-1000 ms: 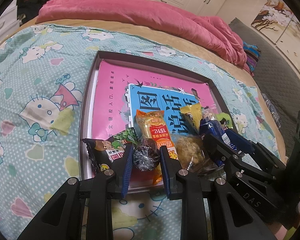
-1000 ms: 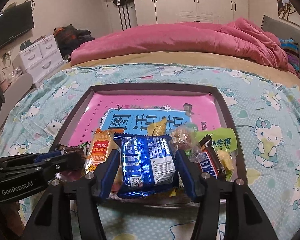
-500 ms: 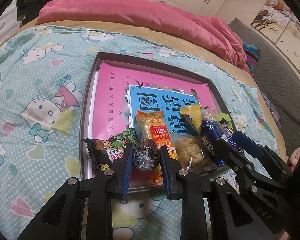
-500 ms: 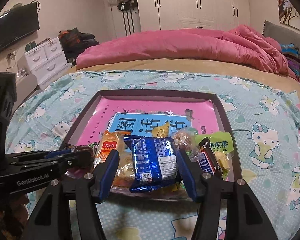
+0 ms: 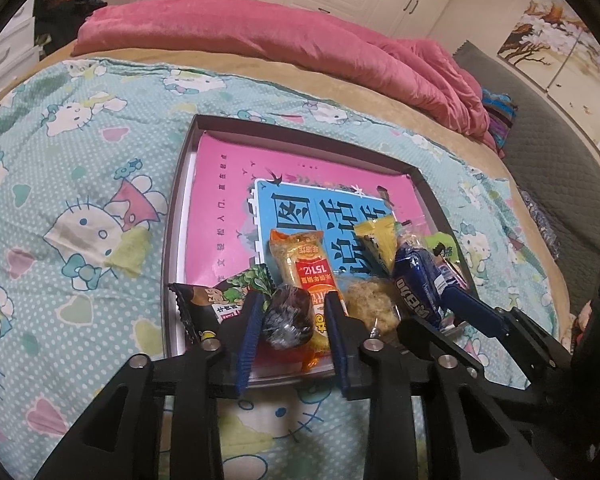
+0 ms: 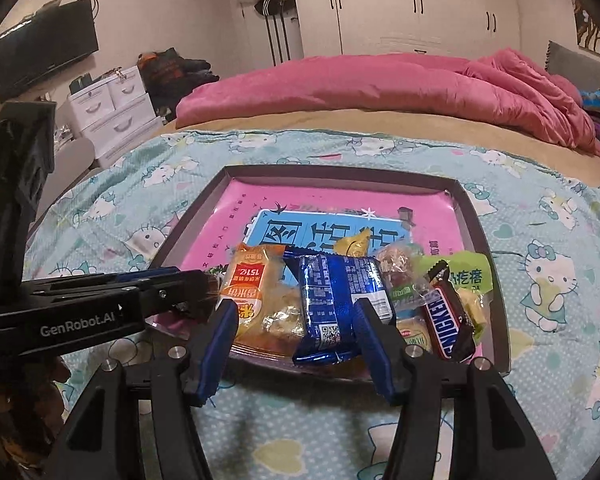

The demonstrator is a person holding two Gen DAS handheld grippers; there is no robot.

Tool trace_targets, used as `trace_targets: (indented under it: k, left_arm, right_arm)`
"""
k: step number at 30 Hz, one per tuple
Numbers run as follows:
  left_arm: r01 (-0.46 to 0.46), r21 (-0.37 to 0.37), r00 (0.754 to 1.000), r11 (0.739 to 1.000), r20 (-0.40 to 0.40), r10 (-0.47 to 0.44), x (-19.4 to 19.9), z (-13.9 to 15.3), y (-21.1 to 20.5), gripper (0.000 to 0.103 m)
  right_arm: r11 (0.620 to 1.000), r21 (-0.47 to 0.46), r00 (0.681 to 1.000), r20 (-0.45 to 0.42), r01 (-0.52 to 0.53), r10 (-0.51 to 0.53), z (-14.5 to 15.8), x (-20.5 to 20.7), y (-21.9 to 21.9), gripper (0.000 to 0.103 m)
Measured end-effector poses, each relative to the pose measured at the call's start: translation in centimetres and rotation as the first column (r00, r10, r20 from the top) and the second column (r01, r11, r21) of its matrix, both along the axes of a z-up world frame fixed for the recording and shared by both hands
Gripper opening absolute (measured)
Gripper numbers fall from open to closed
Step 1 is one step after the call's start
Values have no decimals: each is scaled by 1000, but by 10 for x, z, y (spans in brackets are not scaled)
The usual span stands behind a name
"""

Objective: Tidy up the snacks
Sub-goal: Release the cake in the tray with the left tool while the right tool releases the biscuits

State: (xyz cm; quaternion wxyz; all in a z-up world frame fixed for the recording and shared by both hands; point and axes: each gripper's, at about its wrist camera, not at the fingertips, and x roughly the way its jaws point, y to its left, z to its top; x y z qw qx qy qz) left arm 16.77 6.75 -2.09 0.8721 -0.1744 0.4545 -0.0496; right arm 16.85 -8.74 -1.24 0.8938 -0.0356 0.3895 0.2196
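A dark-rimmed tray (image 5: 180, 184) with a pink and blue liner lies on the bed, snacks piled along its near edge. My left gripper (image 5: 293, 312) is shut on a small dark round foil-wrapped snack (image 5: 287, 318) above that edge. An orange packet (image 5: 306, 270), a dark green packet (image 5: 212, 302) and a floss bun (image 5: 372, 304) lie around it. My right gripper (image 6: 294, 322) is open, its fingers either side of a blue packet (image 6: 338, 300) that rests on the tray (image 6: 472, 216). A Snickers bar (image 6: 446, 322) and a green packet (image 6: 466, 276) lie to its right.
A pink duvet (image 5: 260, 36) is heaped across the far side of the bed. The Hello Kitty sheet (image 5: 80, 216) surrounds the tray. White drawers (image 6: 112, 116) and a television (image 6: 44, 48) stand to the left of the bed.
My right gripper has drawn back toward me and let go of the blue packet, which now lies on the tray. My left gripper has kept still with the dark snack.
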Motion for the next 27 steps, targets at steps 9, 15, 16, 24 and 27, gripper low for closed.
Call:
trace_targets:
  k: [9,15,16,24,27]
  left_arm:
    - [-8,0,1000,1000,0,8,1,2,2,47]
    - [-9,6,1000,1000,9,9,0,5,3,49]
    - [-9,5,1000,1000,11,9,0,6,3,52]
    - [-5,9,999,1000,53,4,-4,18,3,65]
    - [-6,21,998,1000,67,4,-6,22,2,69]
  right_arm:
    - [1000,-5,1000,-16,0,-1,-2,3,2,62]
    - [1000,-12,1000,-16,-2,2,-2,4,2,62]
    - [1000,-13,1000,-16,-2,2,-3,4,3,62]
    - [1000,-27,1000,-10,-9,8,-3,4,4,63]
    - [1000,-19,1000,-8,-5,5,-3,4,3,63]
